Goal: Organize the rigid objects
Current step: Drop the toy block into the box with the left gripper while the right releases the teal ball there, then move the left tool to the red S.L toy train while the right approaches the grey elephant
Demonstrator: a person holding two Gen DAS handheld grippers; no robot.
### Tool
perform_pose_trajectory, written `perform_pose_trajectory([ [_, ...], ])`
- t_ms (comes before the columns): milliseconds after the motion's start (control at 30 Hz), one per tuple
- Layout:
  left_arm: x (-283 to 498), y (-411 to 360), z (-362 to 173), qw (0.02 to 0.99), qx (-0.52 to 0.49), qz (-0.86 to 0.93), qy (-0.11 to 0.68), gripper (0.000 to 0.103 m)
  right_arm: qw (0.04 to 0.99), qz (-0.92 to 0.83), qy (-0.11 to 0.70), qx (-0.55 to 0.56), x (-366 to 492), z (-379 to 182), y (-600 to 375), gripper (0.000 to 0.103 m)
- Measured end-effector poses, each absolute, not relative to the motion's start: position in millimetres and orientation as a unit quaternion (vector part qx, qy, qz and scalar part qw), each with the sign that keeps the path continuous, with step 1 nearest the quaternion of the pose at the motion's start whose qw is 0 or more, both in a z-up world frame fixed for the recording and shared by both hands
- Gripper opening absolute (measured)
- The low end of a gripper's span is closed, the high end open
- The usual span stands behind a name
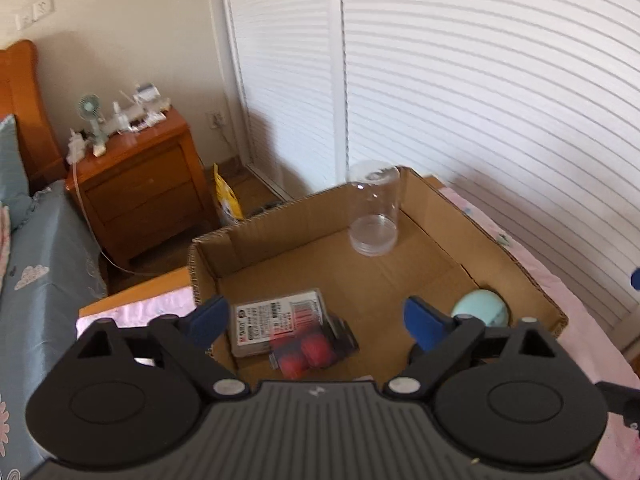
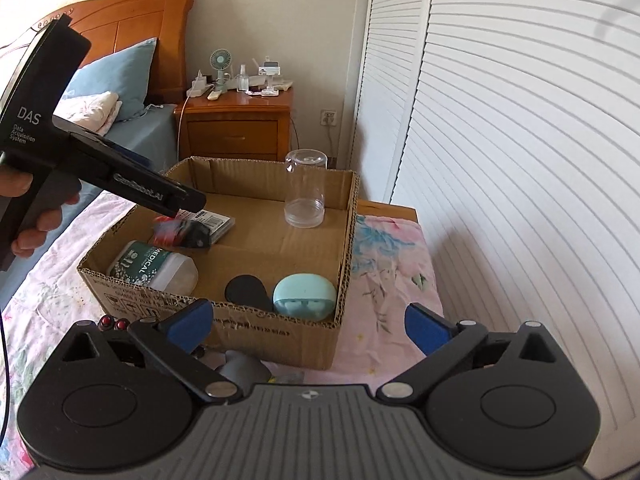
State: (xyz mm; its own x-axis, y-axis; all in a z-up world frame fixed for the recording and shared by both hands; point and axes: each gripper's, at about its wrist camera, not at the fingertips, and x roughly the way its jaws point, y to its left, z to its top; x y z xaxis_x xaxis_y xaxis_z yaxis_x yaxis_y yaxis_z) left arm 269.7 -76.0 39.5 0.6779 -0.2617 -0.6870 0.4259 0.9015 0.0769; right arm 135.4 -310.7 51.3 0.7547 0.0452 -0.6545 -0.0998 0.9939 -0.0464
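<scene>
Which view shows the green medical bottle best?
The right wrist view. The bottle lies on its side in the near-left corner of the box, label readable. The left wrist view does not show it at all; the left gripper's own body covers that corner.

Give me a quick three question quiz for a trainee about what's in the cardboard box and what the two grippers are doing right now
1. True or false: the clear plastic jar stands upright at the far end of the cardboard box.
2. Which item sits in the box's near right corner in the right wrist view? A) the green-labelled bottle B) the mint-green case C) the red and black package
3. Fill in: both the left gripper and the right gripper have their jaws ____ and hold nothing.

Key:
1. True.
2. B; the black round disc lies just left of it.
3. Open.
</scene>
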Motion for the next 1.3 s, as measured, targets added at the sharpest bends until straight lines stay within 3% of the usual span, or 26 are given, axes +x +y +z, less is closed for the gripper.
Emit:
perform_pose_trajectory([
  [467, 221.5, -43.8, 52.0, 0.901, 0.084, -0.188, 0.381, 0.096, 0.935, 0.017, 0.352, -0.024, 118.4, 45.4, -304.3, 0.103],
  [633, 190.8, -31.8, 52.2, 0.91, 0.089, -0.177, 0.364, 0.1, 0.934, 0.003, 0.358, -0.016, 109.5, 34.2, -304.0, 0.103],
  [1033, 142.7, -5.9, 16.3, 0.916, 0.012, -0.122, 0.382, 0.101, 0.919, -0.013, 0.393, 0.035, 93.8, -11.9, -306.0, 0.103],
  [1300, 133.3, -1.4, -2.3, 0.924, 0.007, -0.068, 0.376, 0.101, 0.922, -0.019, 0.381, 0.063, 118.9, -12.6, -303.5, 0.103],
])
